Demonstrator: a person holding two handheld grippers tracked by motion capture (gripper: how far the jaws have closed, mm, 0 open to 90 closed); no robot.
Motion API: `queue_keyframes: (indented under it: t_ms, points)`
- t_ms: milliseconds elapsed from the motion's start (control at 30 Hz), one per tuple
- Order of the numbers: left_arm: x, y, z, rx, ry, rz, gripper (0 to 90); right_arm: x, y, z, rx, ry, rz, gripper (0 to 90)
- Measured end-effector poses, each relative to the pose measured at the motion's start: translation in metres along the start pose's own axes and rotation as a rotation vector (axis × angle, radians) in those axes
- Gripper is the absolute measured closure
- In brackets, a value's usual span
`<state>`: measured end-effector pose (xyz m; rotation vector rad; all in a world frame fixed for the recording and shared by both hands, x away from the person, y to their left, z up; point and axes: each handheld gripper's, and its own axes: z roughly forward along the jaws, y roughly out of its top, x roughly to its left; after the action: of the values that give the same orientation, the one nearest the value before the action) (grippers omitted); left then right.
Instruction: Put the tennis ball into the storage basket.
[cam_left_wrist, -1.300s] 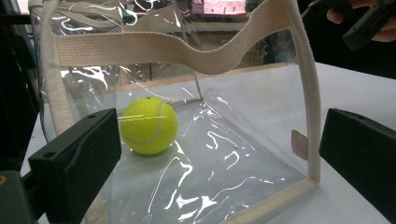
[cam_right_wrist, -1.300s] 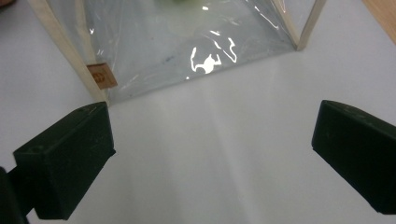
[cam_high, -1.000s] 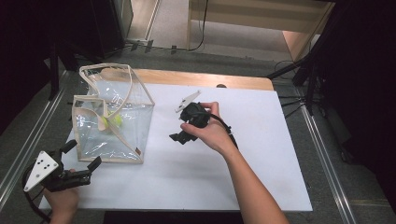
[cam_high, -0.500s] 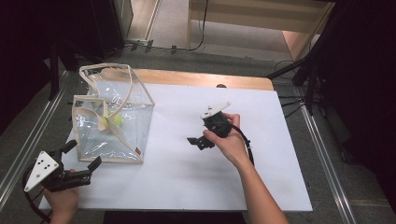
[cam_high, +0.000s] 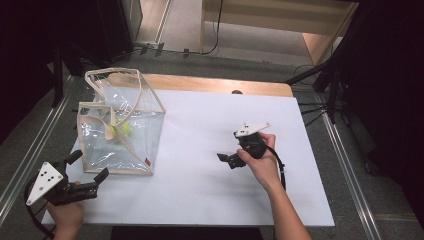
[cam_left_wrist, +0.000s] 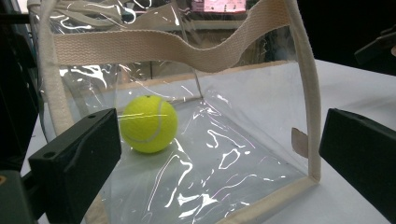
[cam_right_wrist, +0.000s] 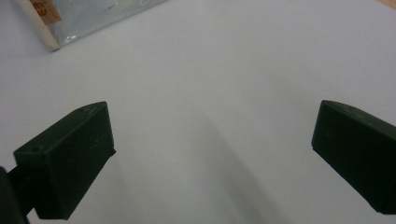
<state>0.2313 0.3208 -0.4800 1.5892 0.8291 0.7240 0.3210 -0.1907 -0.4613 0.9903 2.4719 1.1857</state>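
- A clear plastic bag (cam_high: 120, 132) with cream webbing trim stands on the white table (cam_high: 210, 200), at about 9 o'clock from the table's middle, its mouth open upward.
- A yellow-green tennis ball (cam_high: 124, 130) lies inside the bag, on its floor; in the left gripper view the ball (cam_left_wrist: 148, 124) shows through the clear wall, under a sagging webbing handle (cam_left_wrist: 154, 49).
- The left hand-held gripper (cam_high: 87, 172) rests at the table's 8 o'clock corner, jaws wide apart and empty, aimed at the bag's near side (just short of it, not touching).
- The right hand-held gripper (cam_high: 226, 159) sits a little to 3 o'clock of the table's middle, well apart from the bag, jaws spread and holding nothing; its own view looks down on bare table, with one bag corner (cam_right_wrist: 51, 32) at 11 o'clock.
- Judged step: the ball appears to be already bagged, and both grippers stand off, so the work looks to be at or near its close, or between steps.
- Next move, if the bag is to be handled: the left gripper would need to close on the trim or handle, since the slick wall would likely slip or buckle.
- Writing: a small orange tag (cam_right_wrist: 43, 10) near the bag corner bears marks too blurred to read; no brand is legible on the ball.
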Motion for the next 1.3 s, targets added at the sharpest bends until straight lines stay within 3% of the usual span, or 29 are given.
queue_keyframes:
  t_ms: [800,1300]
  points:
    - [-0.001,0.0,0.0,0.001,0.003,0.004,0.0,-0.017,-0.067,-0.049,-0.117,-0.1,0.105,0.0]
    - [-0.001,0.0,0.0,0.002,0.004,0.007,0.0,-0.026,-0.104,-0.084,-0.186,-0.187,0.17,0.0]
